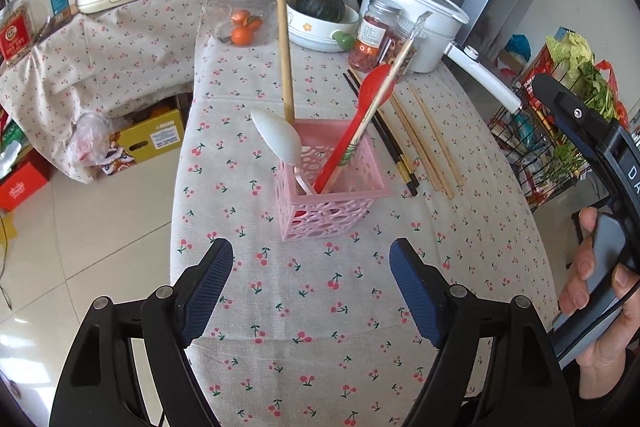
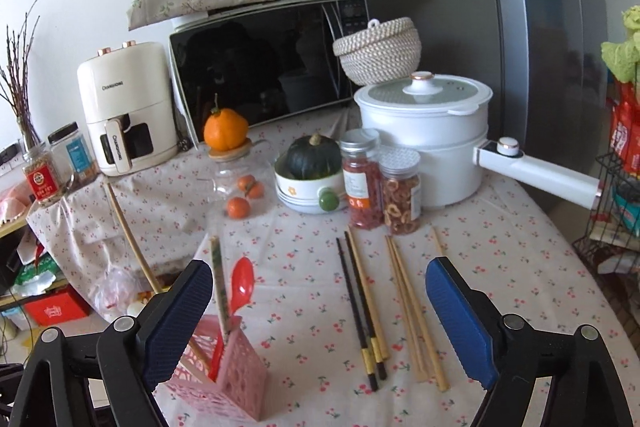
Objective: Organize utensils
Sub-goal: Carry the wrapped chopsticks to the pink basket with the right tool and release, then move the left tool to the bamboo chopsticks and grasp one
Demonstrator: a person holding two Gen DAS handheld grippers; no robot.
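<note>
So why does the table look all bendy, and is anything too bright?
In the left wrist view the fisheye lens curves the table and darkens the corners; the floor glares. In the right wrist view the fridge bows, and the pink holder is slightly soft.

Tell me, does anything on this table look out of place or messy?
Yes. Several chopsticks lie loose on the tablecloth to the right of the pink utensil basket, while the red spoon and white spoon already stand in it. Nothing looks spilled or broken.
</note>
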